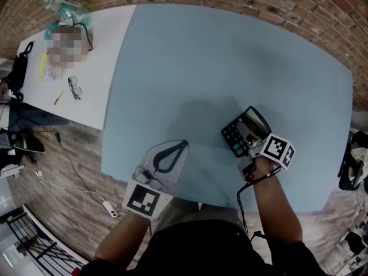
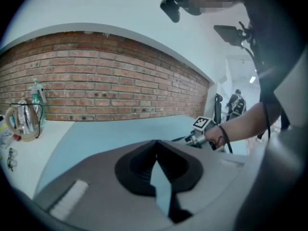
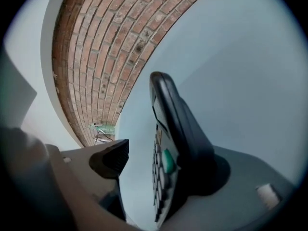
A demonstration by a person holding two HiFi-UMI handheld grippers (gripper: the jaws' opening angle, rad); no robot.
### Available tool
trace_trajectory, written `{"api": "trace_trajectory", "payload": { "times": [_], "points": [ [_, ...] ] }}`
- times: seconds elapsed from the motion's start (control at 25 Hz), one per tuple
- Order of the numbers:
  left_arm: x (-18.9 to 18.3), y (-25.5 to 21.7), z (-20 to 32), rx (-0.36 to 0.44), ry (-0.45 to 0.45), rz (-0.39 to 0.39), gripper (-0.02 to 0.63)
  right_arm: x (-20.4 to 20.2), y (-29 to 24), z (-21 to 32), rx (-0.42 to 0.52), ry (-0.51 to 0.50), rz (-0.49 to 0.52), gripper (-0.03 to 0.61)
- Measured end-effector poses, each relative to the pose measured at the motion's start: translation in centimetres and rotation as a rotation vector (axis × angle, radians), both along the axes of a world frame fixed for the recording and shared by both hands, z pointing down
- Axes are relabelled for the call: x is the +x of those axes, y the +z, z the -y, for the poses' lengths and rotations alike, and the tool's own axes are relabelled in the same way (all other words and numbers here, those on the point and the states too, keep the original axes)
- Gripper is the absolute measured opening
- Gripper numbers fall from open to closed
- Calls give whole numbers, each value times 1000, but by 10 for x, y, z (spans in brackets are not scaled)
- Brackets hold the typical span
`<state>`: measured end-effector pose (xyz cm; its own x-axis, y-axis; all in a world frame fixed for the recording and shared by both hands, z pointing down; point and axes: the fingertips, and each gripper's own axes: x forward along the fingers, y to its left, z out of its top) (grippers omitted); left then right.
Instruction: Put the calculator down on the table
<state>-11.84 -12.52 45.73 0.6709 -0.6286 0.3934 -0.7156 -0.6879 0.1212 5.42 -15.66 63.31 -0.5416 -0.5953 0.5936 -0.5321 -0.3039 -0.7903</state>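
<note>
– where's the calculator (image 1: 246, 131)?
– resting on the blue tabletop (image 1: 230, 56), near its front edge, between the jaws of the right tool (image 3: 144, 165).
– clamped?
– no, jaws apart. one pad stands clear of the keys; the back lies against the other jaw.
– and the left tool (image 2: 156, 146)?
– tips together, nothing between them, well apart from the calculator.

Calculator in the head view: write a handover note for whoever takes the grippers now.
Left gripper: shut, empty, over the near edge of the light blue table.
Right gripper: jaws open, black desk calculator between them, one pad clear of its keys.
Calculator appears to lie face up on the table.
Done: set down, grip released.
Left: draw the right gripper back.
</note>
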Motion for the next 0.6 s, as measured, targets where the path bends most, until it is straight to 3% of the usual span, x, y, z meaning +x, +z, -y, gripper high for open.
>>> {"api": "trace_trajectory", "payload": {
  "times": [0.28,0.6],
  "points": [
    [3,-7,4,21,28,3,3,8,1,-7,-54,11,-46,446],
    [7,-14,8,40,48,-1,3,19,4,-20,-87,61,-53,458]
  ]
}}
